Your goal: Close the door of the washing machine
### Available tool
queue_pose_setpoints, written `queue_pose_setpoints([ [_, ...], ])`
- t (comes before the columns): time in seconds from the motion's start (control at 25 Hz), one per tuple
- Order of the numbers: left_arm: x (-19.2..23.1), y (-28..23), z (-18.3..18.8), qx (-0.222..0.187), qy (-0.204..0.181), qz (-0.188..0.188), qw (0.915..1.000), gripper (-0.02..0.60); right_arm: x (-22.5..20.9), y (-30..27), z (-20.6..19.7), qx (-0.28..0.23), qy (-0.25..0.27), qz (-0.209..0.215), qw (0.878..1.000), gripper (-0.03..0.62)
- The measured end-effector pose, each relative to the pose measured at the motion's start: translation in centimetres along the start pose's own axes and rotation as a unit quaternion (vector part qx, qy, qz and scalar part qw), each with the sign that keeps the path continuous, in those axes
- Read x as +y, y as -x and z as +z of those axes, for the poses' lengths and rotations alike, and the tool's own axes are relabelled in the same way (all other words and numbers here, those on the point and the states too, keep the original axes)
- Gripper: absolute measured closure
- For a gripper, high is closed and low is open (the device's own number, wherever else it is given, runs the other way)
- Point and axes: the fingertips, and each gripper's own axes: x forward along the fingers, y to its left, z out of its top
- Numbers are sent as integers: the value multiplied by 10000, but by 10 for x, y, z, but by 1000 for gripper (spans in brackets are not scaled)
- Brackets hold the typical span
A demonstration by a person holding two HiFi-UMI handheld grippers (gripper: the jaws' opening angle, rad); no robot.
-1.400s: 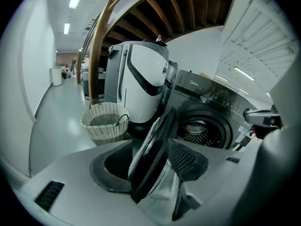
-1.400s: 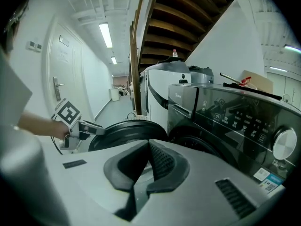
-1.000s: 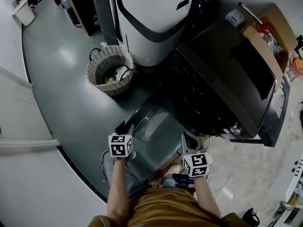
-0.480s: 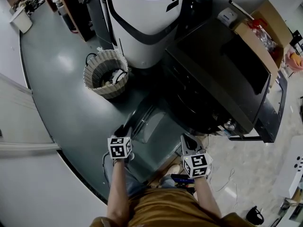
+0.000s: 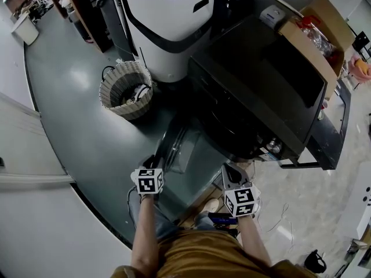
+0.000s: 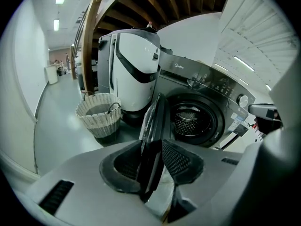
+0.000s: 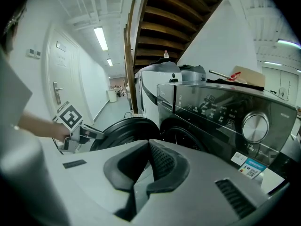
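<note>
Left tool (image 6: 151, 165), jaws just closing, clamps the rim of the round, glossy dark door (image 6: 155, 114); right tool (image 7: 149, 163) clenched, empty.

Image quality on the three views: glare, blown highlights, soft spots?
Head view: strong fisheye, dim overall, washing machine top near black, soft glare on the floor. Left gripper view: round vignette, door edge close to the lens is soft, drum sharp. Right gripper view: ceiling lights blown out.
</note>
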Motion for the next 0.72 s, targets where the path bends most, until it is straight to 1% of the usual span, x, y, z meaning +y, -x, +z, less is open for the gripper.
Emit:
queue_pose_setpoints([
  [0.4,-36,1,-9,162,-172,72,9997,445,-23,32,-13,-22,-105,-28,9999,580],
  [0.72,-58,2,-15,265,-202,161,9993,454,-43,57,-26,-26,-221,-99,9997,580],
])
